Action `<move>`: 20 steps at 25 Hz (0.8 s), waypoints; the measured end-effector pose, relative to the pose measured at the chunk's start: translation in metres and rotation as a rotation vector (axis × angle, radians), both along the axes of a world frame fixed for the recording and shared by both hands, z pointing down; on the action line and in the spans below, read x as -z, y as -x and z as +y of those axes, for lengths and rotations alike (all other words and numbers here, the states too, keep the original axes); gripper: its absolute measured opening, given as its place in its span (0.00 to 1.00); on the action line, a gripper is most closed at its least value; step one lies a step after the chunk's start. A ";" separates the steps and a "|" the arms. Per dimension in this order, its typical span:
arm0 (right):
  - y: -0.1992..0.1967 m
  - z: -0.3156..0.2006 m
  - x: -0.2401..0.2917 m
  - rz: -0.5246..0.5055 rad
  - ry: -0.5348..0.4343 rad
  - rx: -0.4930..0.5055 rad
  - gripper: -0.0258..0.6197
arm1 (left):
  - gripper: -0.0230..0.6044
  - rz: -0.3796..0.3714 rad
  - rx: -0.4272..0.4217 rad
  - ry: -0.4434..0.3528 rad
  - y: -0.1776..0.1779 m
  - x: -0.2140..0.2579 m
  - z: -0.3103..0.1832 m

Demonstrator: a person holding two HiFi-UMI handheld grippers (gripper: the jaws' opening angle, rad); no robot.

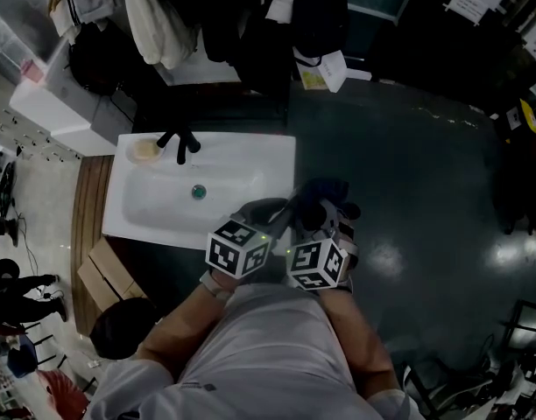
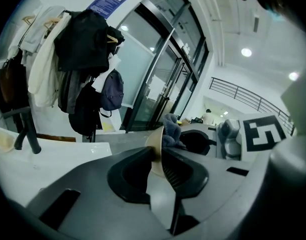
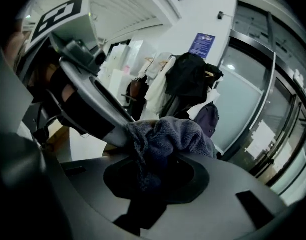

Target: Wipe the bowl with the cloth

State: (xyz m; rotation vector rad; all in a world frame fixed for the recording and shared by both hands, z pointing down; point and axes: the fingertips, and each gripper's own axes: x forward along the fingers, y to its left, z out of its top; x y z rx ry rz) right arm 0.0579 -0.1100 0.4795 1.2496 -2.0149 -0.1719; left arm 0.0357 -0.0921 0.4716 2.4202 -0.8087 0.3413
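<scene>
Both hands are held low, side by side at centre frame, just right of the sink [image 1: 242,160]: left gripper [image 2: 158,156] is clamped tight on the bowl [image 2: 155,143] rim, right gripper [image 3: 152,169] is pinching the bunched cloth [image 3: 168,134] right beside the bowl.

Large indoor hall of a public or institutional building. Ahead of the left tool [image 2: 158,153] stand tall glass doors in dark metal frames [image 2: 163,84]. Left of them, a blue printed notice [image 2: 106,2] hangs on the wall above a rack of dark and cream coats and backpacks [image 2: 83,49]. To that tool's right, a railed upper gallery [image 2: 243,95] runs under round ceiling lights [image 2: 246,52]. A dark glossy floor [image 1: 408,173] lies beneath the tool. Ahead and to its left, a white rectangular washbasin [image 1: 242,160] with a black tap [image 1: 179,141] sits on a wooden-topped table [image 1: 86,208].
</scene>
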 end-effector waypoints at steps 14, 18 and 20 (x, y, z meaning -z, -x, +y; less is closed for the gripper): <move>0.028 0.035 -0.028 0.451 0.020 0.392 0.17 | 0.13 0.012 0.043 0.015 0.026 -0.003 0.006; 0.028 0.051 -0.039 0.595 0.066 0.534 0.17 | 0.12 -0.010 0.052 -0.004 0.031 -0.003 0.006; 0.030 0.057 -0.039 0.647 0.084 0.587 0.17 | 0.11 -0.016 0.055 -0.005 0.032 -0.006 0.008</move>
